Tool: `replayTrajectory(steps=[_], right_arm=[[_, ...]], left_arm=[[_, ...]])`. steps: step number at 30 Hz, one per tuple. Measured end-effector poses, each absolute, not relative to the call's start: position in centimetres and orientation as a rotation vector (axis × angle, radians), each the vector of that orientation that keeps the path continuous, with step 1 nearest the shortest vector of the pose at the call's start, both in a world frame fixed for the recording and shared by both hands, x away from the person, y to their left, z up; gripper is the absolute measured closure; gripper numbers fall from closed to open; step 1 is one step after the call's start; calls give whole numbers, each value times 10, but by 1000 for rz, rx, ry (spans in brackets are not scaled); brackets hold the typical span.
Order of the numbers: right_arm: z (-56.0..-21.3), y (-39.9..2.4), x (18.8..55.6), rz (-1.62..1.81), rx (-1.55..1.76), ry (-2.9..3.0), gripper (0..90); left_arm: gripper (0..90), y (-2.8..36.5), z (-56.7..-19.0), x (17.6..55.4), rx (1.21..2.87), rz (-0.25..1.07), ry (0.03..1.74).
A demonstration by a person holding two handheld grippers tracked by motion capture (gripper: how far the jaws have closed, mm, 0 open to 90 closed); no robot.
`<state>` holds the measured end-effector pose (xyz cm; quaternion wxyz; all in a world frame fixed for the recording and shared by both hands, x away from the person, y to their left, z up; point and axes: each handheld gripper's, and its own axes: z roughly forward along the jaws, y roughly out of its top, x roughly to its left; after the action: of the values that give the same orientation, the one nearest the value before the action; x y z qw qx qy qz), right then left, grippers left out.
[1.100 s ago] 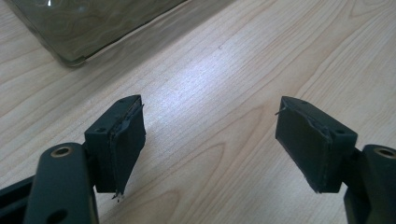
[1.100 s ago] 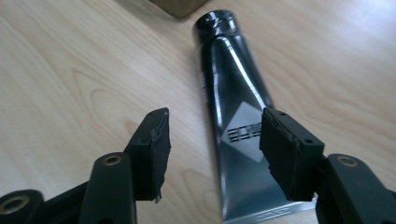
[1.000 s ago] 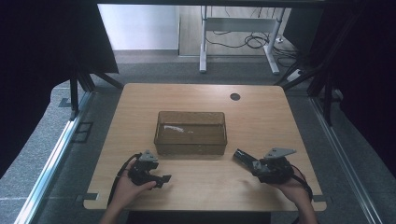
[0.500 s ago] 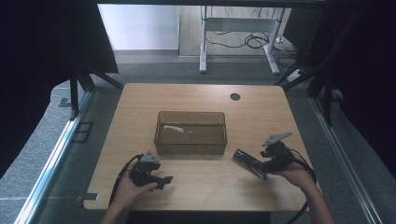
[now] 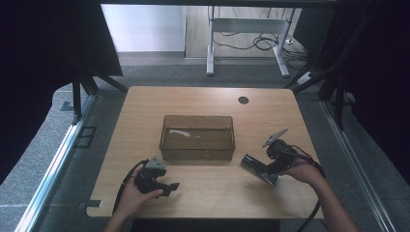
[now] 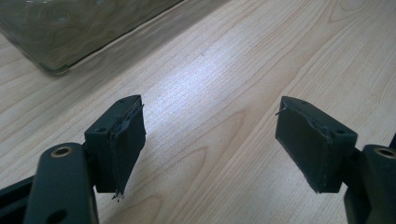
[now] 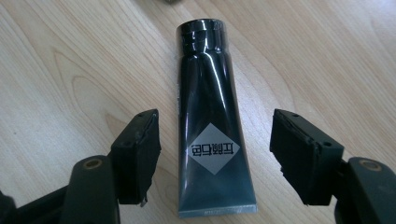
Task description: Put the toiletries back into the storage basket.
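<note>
Black tube (image 7: 212, 121) lies between right gripper's (image 7: 215, 154) just-widened jaws, untouched; left gripper (image 6: 210, 140) gapes empty.

- The person's left hand (image 5: 138, 191) rested at the table's near left, gripping the black two-jaw left gripper (image 5: 169, 186), its jaws pointing toward the table's right side.
- In the left gripper view, the left gripper (image 6: 210, 140) stood with its jaws wide apart and nothing between its pads.
- The right hand (image 5: 302, 170) held the black right gripper (image 5: 256, 166) angled leftward and down.
- The right gripper (image 7: 215, 156) had just been opening, its pads (image 7: 303, 156) clear on both sides.
</note>
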<state>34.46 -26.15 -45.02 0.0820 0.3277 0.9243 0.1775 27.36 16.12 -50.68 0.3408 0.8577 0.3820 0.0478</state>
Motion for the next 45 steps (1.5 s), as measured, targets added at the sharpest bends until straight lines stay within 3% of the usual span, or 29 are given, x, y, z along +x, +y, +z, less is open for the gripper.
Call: replayTrajectory(steps=[19,45], right_arm=[[-482,-237,357,337,934,2838,326],[-502,-235,373,259,965,2908,437]], left_arm=[[245,160,-509,275,2244,122,997],[246,158,-511,275,2257,122,992]])
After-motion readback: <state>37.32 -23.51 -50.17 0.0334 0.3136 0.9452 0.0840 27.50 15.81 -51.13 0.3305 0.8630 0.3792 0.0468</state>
